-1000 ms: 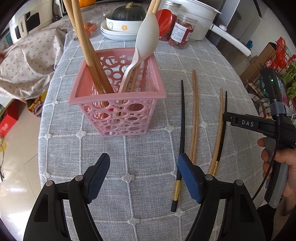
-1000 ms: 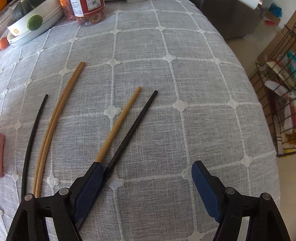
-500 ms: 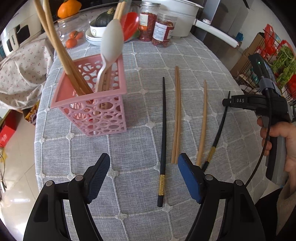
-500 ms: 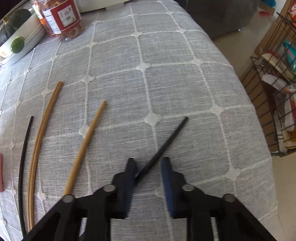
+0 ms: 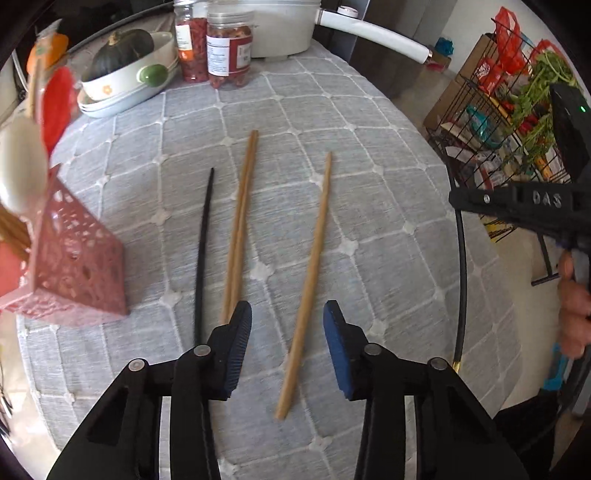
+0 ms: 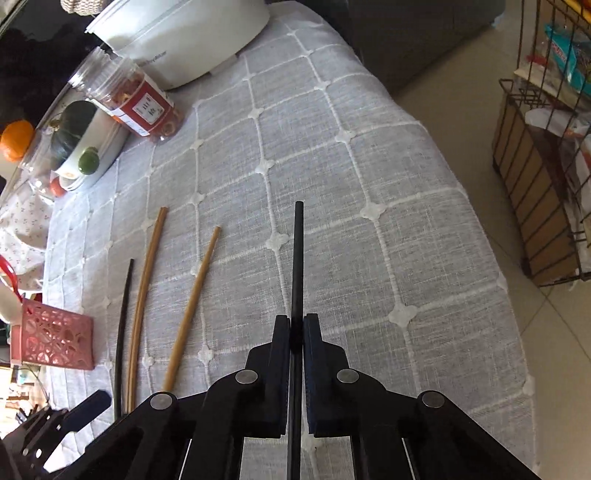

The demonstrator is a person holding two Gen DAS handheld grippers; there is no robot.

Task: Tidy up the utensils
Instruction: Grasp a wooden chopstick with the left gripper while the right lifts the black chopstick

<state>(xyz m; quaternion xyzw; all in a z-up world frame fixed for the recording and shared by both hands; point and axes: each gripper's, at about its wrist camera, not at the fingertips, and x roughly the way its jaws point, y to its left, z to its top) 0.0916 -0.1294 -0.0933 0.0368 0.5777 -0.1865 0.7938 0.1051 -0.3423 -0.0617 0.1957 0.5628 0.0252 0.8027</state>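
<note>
Nearest to us, our right gripper (image 6: 296,334) has its two pads pressed tight on a black chopstick (image 6: 297,258), which runs straight out ahead between them, its far end above the grey checked tablecloth (image 6: 369,258). Our left gripper (image 5: 287,345) is about half open with its jaws closing; a single wooden chopstick (image 5: 308,280) lies on the cloth in the gap between the blue pads, and neither pad touches it. Just to the left of that, partly under the left finger, lies a pair of wooden chopsticks (image 5: 240,221) side by side, and left again a second black chopstick (image 5: 203,251), all roughly parallel and pointing away from us. At the left edge stands the pink perforated utensil basket (image 5: 77,266), blurred, holding a white spoon (image 5: 20,166) and a red utensil (image 5: 55,107). Toward the right rim of the left wrist view a hand (image 5: 574,314) grips the handle of the right gripper. At the far end of the table we see a bowl with a dark green squash (image 5: 118,51), two clear jars with red contents (image 5: 229,51), and a white pot (image 5: 280,26) with a long handle. Beyond the table's right side stands a black wire rack (image 5: 498,122) holding groceries.
</note>
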